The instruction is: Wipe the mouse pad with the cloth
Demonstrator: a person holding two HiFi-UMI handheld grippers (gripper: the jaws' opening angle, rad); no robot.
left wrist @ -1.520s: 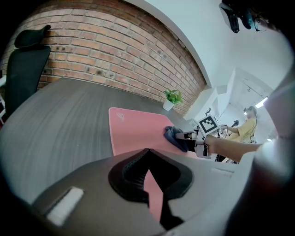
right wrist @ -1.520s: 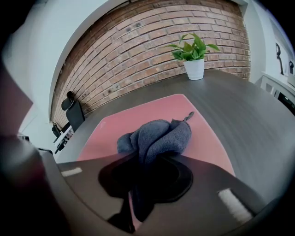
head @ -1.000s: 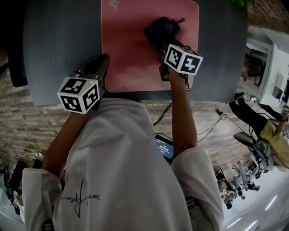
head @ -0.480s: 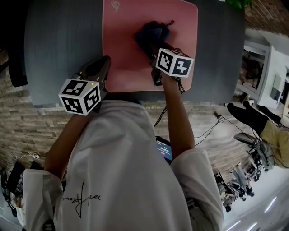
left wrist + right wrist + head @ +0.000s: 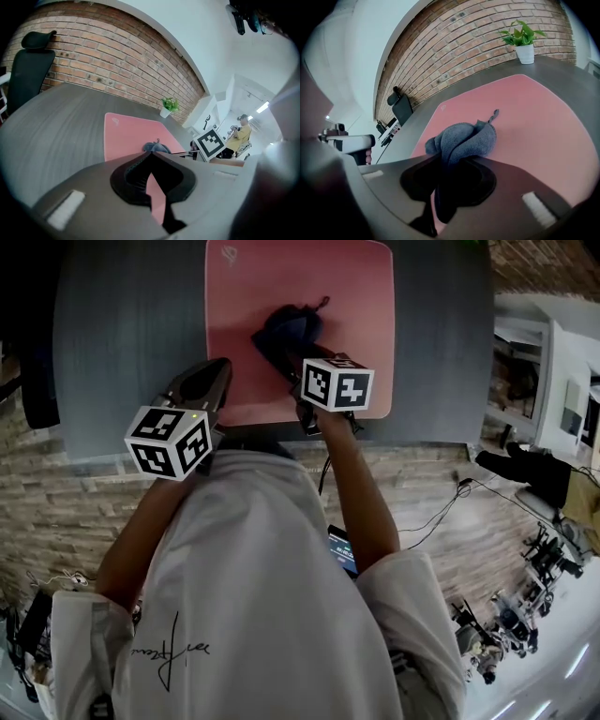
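Note:
A pink mouse pad (image 5: pixel 352 296) lies on the grey desk (image 5: pixel 122 324). It also shows in the left gripper view as the pad (image 5: pixel 124 136) and in the right gripper view as the pad (image 5: pixel 539 122). A crumpled dark blue cloth (image 5: pixel 286 329) rests on the pad's middle, and my right gripper (image 5: pixel 286 357) is shut on its near end. In the right gripper view the cloth (image 5: pixel 464 138) bulges out beyond the gripper (image 5: pixel 450 161). My left gripper (image 5: pixel 214 367) hovers at the pad's near left corner, shut and holding nothing. From it I see the cloth (image 5: pixel 157 147) past the gripper (image 5: pixel 150 159).
A small potted plant (image 5: pixel 524 44) stands at the desk's far end by the brick wall. A black chair (image 5: pixel 30 70) sits at the desk's left side. The desk's front edge runs just below both grippers. A person in yellow (image 5: pixel 241 136) is far off to the right.
My right gripper has dragged the cloth leftward across the pad, from its right part to its middle. The left gripper has stayed put.

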